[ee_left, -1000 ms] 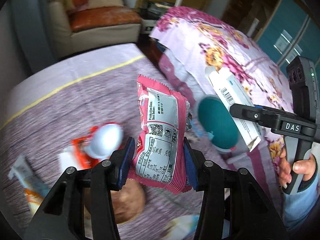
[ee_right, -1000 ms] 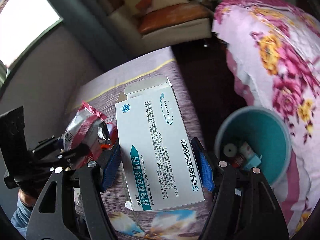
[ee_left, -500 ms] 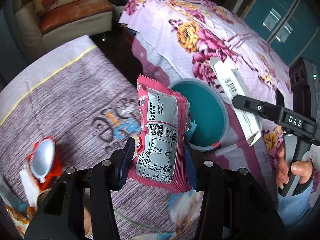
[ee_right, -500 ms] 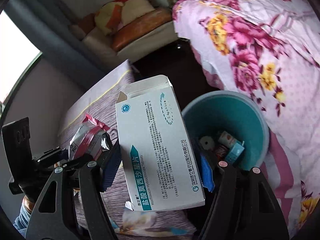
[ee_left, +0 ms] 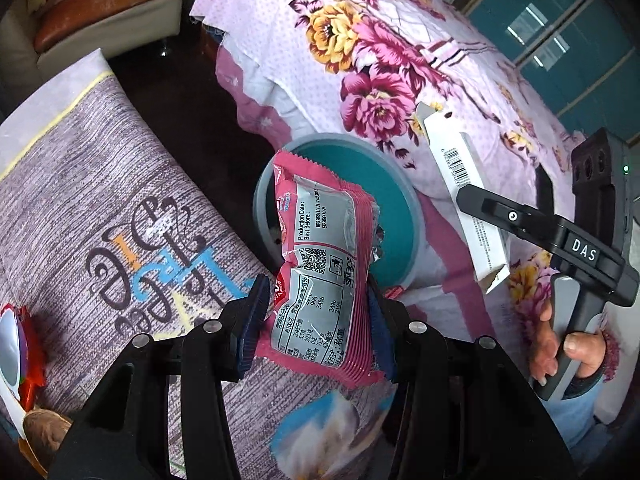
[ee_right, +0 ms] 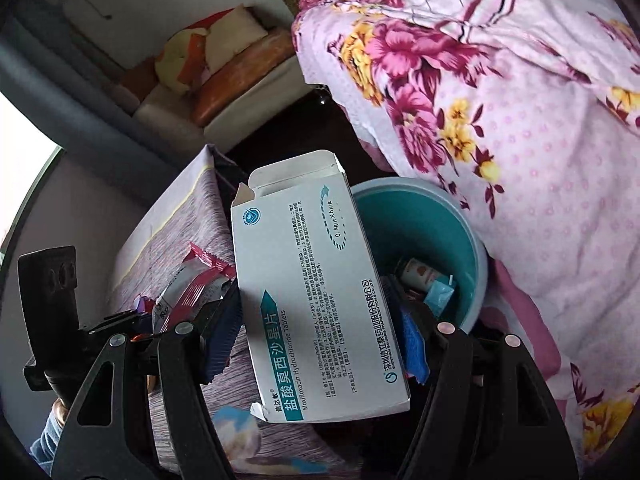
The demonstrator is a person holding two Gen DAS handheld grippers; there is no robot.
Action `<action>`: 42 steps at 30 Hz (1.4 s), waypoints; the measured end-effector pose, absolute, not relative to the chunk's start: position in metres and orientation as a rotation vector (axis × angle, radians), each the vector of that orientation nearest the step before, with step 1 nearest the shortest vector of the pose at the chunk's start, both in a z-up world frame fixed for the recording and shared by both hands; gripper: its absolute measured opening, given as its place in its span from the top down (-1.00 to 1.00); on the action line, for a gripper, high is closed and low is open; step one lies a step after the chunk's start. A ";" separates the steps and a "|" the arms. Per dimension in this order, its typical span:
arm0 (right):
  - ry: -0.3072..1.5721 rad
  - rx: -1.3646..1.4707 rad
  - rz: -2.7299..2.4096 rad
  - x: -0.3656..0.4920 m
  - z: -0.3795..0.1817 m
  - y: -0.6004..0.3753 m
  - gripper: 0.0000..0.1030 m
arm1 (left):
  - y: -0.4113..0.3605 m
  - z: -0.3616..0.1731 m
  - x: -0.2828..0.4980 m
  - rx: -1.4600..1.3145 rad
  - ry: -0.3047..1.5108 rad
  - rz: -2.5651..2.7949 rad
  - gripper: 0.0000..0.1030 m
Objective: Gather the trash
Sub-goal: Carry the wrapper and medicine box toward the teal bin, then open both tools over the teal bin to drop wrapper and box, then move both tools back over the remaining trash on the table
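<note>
Above the teal bin, both claws carry trash.
The left claw (ee_left: 316, 320) is clamped on a pink snack wrapper (ee_left: 324, 280), the right claw (ee_right: 320, 344) on a white medicine box (ee_right: 312, 300); the bin (ee_right: 460, 232), litter inside, stands between the patterned surface (ee_left: 100, 184) and the floral bed (ee_right: 520, 120).

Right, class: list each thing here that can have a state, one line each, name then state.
left gripper: shut on the snack wrapper.
snack wrapper: held upright, crumpled.
right gripper: shut on the medicine box.
medicine box: end flap open.
bin: open, trash already inside.
</note>
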State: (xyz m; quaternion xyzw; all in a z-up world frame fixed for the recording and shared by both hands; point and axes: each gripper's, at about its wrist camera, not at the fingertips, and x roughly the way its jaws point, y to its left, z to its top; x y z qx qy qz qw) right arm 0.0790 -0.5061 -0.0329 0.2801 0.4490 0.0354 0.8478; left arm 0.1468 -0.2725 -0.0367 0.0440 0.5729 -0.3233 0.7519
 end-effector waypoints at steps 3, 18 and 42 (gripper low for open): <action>0.942 0.601 0.065 0.079 -0.036 -0.513 -0.26 | -0.281 -0.042 0.149 0.117 1.260 -0.701 0.07; 0.966 0.598 -0.002 0.076 -0.043 -0.534 -0.26 | -0.322 -0.058 0.163 0.170 1.215 -0.656 -0.61; 1.057 0.560 -0.012 0.096 -0.044 -0.490 -0.49 | -0.233 -0.052 0.140 0.063 1.238 -0.571 -0.79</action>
